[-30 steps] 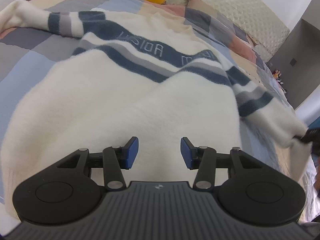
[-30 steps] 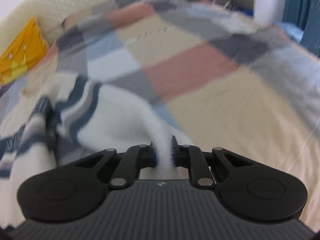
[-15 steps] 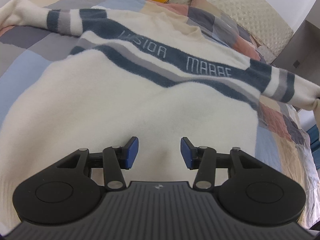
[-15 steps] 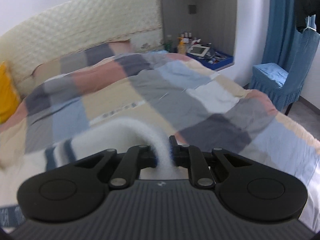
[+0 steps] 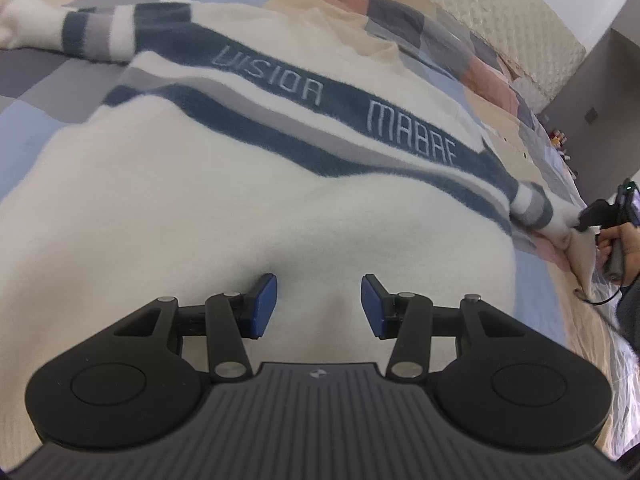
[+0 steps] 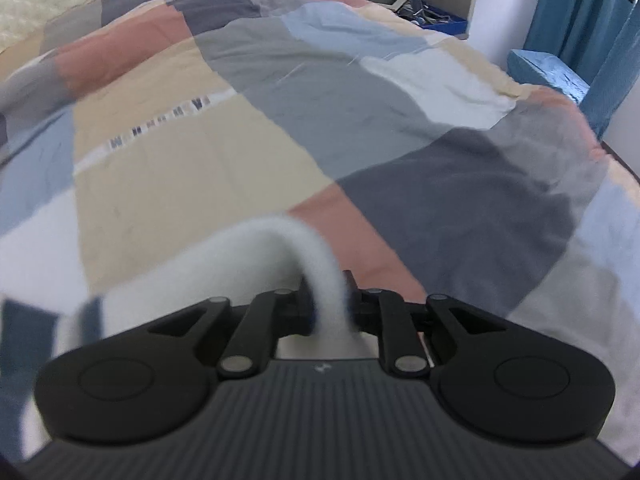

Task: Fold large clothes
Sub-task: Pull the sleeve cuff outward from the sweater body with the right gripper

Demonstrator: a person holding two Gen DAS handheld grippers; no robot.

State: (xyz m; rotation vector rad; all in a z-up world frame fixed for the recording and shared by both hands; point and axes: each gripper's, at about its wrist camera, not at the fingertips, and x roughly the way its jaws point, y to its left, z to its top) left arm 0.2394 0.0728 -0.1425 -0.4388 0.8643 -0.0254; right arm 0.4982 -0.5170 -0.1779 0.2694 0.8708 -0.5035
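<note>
Sweater: a big cream sweater [image 5: 248, 208] with dark blue and grey stripes lies spread out, front up, on the patchwork blanket [image 6: 280, 128] of a bed.

Far sleeve: one sleeve [image 5: 68, 36] lies stretched out flat to the side, far from both grippers.

Near sleeve: the other sleeve [image 6: 256, 256] is pulled out to the other side, and its end is in the right gripper.

Left gripper: the left gripper [image 5: 319, 306] hangs over the lower part of the sweater. Its blue pads [image 5: 266, 304] are apart and nothing is between them.

Right gripper: the right gripper [image 6: 329, 306] has the white sleeve end between its pads. Its jaws have just been opening a little, but the cloth sits snug between them, so it looks held.

Step now: I think this is the laying-out step. The sweater gets pulled flat and straight before any fold.

Next move: the sleeve likely needs to be laid down flat or brought across the chest. The left gripper could help by holding the body of the sweater in place so it does not slide.
</note>
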